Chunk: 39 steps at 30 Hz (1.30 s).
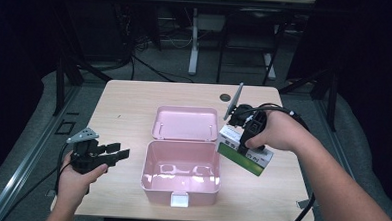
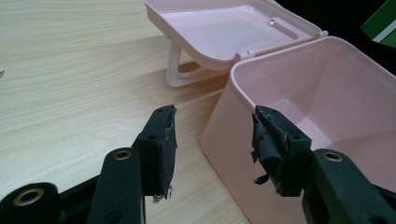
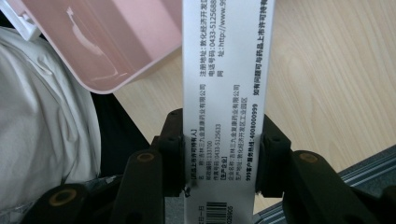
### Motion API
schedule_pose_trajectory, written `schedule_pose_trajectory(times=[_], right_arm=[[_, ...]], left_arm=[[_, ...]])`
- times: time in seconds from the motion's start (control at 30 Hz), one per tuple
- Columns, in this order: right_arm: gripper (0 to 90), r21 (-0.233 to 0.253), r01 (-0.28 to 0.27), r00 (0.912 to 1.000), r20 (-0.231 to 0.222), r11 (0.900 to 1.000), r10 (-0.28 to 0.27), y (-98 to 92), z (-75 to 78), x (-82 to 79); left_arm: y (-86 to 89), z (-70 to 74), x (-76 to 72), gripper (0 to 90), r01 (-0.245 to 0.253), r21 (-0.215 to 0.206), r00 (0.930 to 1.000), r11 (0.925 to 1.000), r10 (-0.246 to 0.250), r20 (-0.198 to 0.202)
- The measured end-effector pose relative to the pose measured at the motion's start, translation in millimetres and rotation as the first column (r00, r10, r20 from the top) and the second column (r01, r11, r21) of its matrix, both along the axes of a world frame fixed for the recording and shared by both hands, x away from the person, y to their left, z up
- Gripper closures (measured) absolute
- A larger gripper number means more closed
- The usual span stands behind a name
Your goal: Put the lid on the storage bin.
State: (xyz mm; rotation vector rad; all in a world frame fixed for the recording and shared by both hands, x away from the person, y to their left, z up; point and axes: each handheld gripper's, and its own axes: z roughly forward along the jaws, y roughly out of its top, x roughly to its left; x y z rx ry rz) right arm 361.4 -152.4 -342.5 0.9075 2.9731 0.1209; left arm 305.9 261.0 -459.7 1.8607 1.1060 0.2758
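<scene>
The right tongs point(image 1: 243, 137) have a small green and white carton point(image 1: 245, 151) pinched between their jaws, held just off the right side of the pink box point(image 1: 180, 190), near the box's upper right corner. From above, the carton sits tilted, its white end toward the box and its green end angled away toward the person's forearm. I cannot tell from there whether it rests on the surface point(image 1: 129, 95) or hangs a little above it. In the right gripper view the jaws press flat against the two narrow sides of the carton point(image 3: 224, 93), whose white printed face runs straight up the middle, with the edge of the pink box point(image 3: 112, 46) to one side and the pale wood of the surface point(image 3: 327, 70) behind.

The pink box stands open in the middle of the surface, its lid point(image 1: 185, 123) folded back flat behind it and its inside bare.

The left tongs point(image 1: 114, 153) are held in the person's left hand point(image 1: 78, 178) at the left of the box, pointing toward it, well apart from the carton. In the left gripper view their jaws stand spread wide with nothing between them, just beside the near wall of the pink box point(image 2: 233, 121), not touching it.
</scene>
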Motion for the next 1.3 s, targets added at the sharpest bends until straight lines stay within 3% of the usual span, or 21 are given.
schedule_pose_trajectory(times=[0.57,0.8,1.3], right_arm=[[61.1,0.001,-0.094,0.9955,-0.015,0.996,0.094,40.2,-1.1,-7.2],[61.1,0.006,-0.146,0.9892,-0.018,0.989,0.146,61.5,-1.7,-9.3],[61.1,0.003,-0.203,0.9789,-0.023,0.979,0.203,91.3,-4.7,-10.1]], left_arm=[[2.3,0.9,0.0,49.6,-0.002,-0.005,1.0,1.0,0.002,0.002],[3.5,1.3,-0.1,50.8,-0.003,-0.013,1.0,0.9999,0.003,0.004],[8.7,3.1,0.0,50.6,-0.016,-0.024,0.9998,0.9996,0.016,0.009]])
